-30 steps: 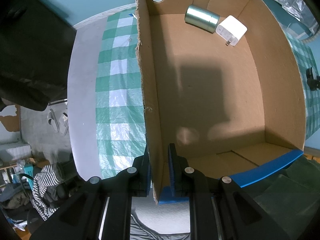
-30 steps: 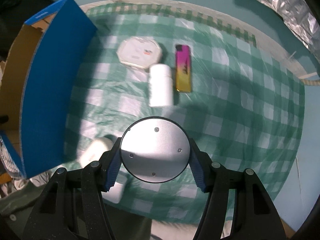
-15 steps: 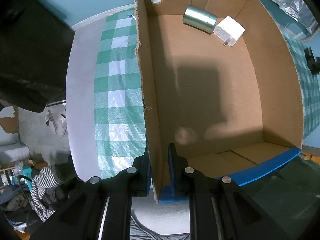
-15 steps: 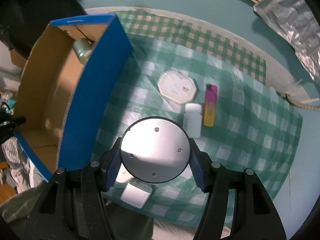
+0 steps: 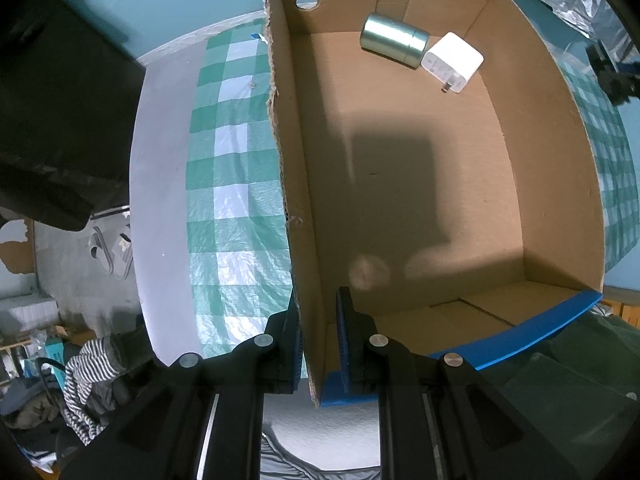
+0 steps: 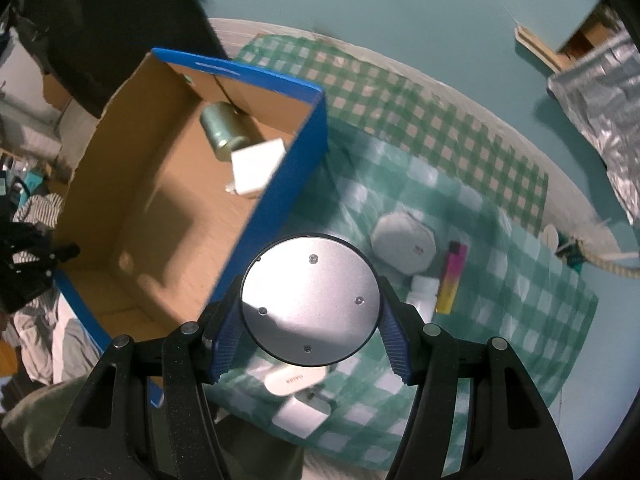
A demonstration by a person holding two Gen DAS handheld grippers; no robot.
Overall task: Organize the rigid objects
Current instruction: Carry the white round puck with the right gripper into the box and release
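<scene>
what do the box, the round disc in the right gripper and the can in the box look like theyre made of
Box: corrugated cardboard, seemingly; matte brown inside, blue outside, ragged torn edge.
Disc: likely metal, brushed silver face with small screw-like dots, dark rim.
Can: probably metal, a smooth pale-gold cylinder with a soft sheen.

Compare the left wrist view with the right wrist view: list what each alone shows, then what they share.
Left wrist only: the left gripper clamped on the cardboard box's wall.
Right wrist only: the right gripper holding a round silver disc, plus a lighter, a white bottle and an octagonal white case on the checked cloth.
Both: the box interior with a metal can and a white charger.
</scene>
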